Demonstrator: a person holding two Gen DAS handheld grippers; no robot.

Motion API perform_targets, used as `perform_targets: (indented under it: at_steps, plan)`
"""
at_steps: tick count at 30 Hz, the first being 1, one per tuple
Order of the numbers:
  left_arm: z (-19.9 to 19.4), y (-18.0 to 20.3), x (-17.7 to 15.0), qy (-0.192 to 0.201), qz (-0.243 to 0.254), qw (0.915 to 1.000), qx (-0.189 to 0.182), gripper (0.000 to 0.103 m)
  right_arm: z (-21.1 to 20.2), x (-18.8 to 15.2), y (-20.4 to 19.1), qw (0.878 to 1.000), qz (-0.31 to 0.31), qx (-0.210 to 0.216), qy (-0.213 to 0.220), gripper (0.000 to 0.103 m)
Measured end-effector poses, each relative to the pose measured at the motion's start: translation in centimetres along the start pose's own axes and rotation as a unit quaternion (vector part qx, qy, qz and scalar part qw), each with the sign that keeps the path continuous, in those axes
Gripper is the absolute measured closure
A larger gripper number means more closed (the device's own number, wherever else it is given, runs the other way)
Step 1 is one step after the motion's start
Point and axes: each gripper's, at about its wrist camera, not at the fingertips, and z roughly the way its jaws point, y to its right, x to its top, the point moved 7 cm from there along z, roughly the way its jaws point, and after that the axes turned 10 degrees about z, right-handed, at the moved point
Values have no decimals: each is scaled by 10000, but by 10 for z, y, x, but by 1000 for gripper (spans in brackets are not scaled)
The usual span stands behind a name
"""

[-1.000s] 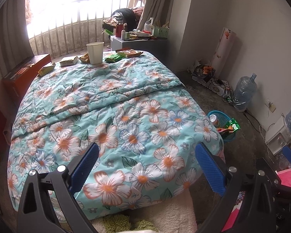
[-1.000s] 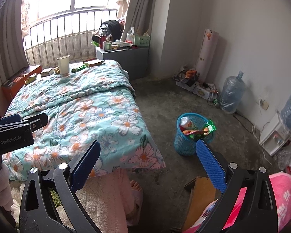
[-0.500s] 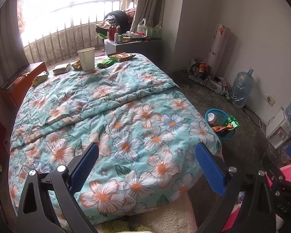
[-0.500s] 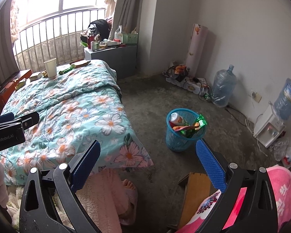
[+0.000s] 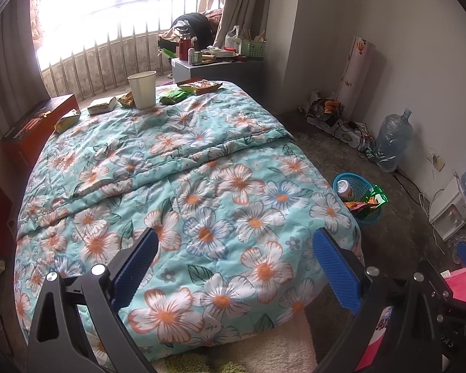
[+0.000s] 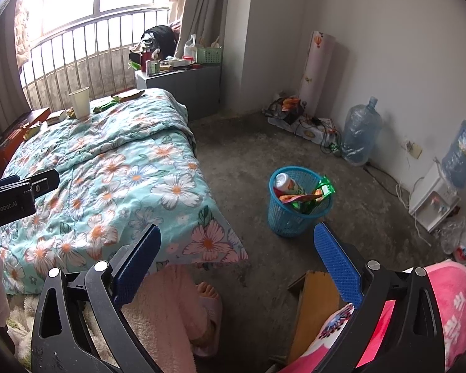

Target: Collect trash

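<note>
**Left wrist and right wrist: both jaws spread, trash at far end of bed**

Left wrist view: your left gripper point(image 5: 231, 250) hangs over the near end of the bed point(image 5: 183, 186), jaws spread wide, nothing between them. Floral quilt fills most of the frame. Trash sits along the far edge of the bed, by the window railing: a white paper cup point(image 5: 142, 89) standing upright, a yellow-orange wrapper point(image 5: 126, 99) touching its left side, a pale packet point(image 5: 102, 105) further left, a yellow-green packet point(image 5: 66, 120) at the left corner. Right of the cup lie a green wrapper point(image 5: 174, 95) and an orange snack bag point(image 5: 200, 86). All are well apart from your jaws.

Right wrist view: your right gripper point(image 6: 237, 247) is held over the floor past the bed's foot corner, jaws spread, empty. The blue basket point(image 6: 287, 217) stands on the concrete floor near the bed's right side, just beyond the right finger; it holds a can point(image 6: 284, 181) and green and orange wrappers point(image 6: 313, 194). The left gripper's body shows at the left edge. Grey desk point(image 6: 183, 88) past the bed's head is crowded with bottles and boxes. Water jug point(image 6: 358, 135) stands against the right wall.
</note>
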Motion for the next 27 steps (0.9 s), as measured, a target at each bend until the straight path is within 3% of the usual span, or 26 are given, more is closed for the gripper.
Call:
perform_targets:
  at_steps: [27]
  plan:
    - [0, -1, -1, -3, -12, 10000, -8, 6, -5, 1, -3, 10000, -14, 4, 33, 8]
